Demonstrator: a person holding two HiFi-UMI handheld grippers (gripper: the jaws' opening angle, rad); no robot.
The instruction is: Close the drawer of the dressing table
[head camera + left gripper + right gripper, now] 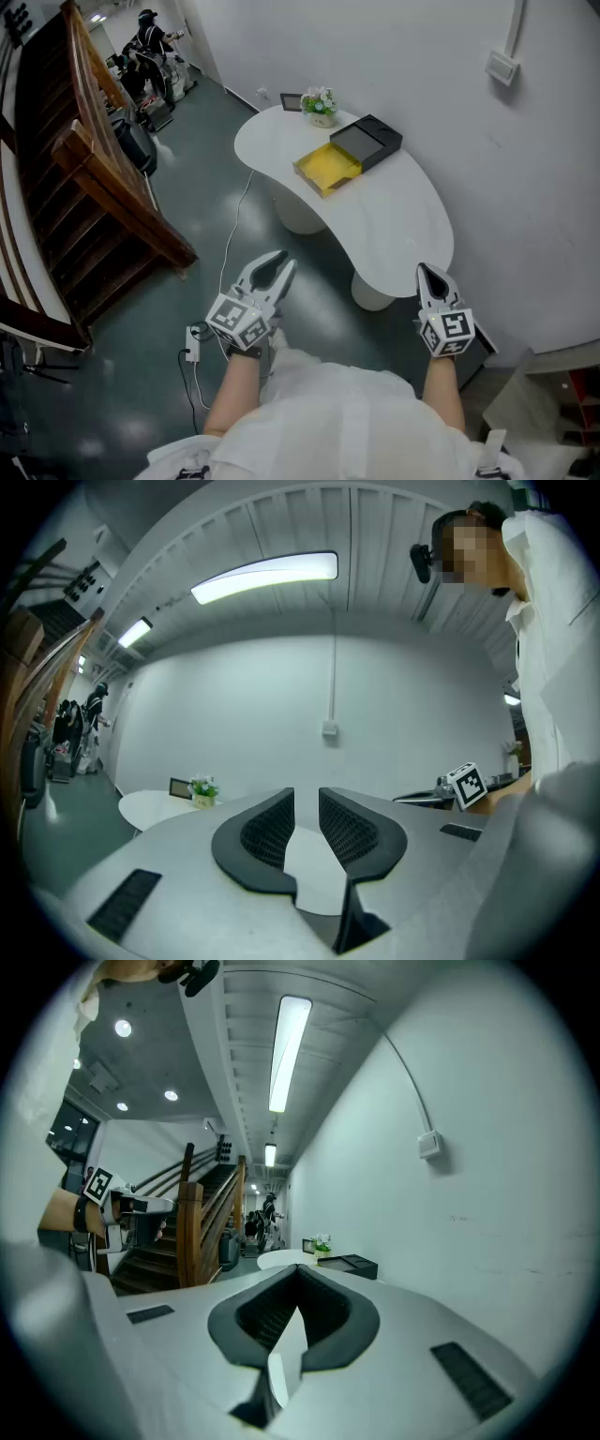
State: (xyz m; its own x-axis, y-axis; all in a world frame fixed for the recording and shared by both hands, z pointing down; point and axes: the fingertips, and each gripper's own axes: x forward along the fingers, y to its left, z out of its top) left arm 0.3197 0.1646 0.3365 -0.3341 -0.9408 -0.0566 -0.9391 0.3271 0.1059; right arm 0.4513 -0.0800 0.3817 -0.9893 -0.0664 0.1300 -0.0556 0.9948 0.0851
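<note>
A white kidney-shaped dressing table [403, 225] stands against the wall. On it sits a black box [373, 141] with its yellow drawer [328, 167] pulled out toward the room. Both grippers hover in the air short of the table's near end, touching nothing. My left gripper [279, 265] is over the floor to the left, jaws apart with nothing between them [306, 794]. My right gripper [429, 274] is by the table's near rim, its jaw tips meeting [300, 1269]. The right gripper view shows the box [352, 1265] far ahead.
A small flower pot [321, 105] and a picture frame [291, 101] stand at the table's far end. A wooden staircase [103, 187] fills the left. A cable and plug strip [192, 349] lie on the floor. A person [150, 37] is far back.
</note>
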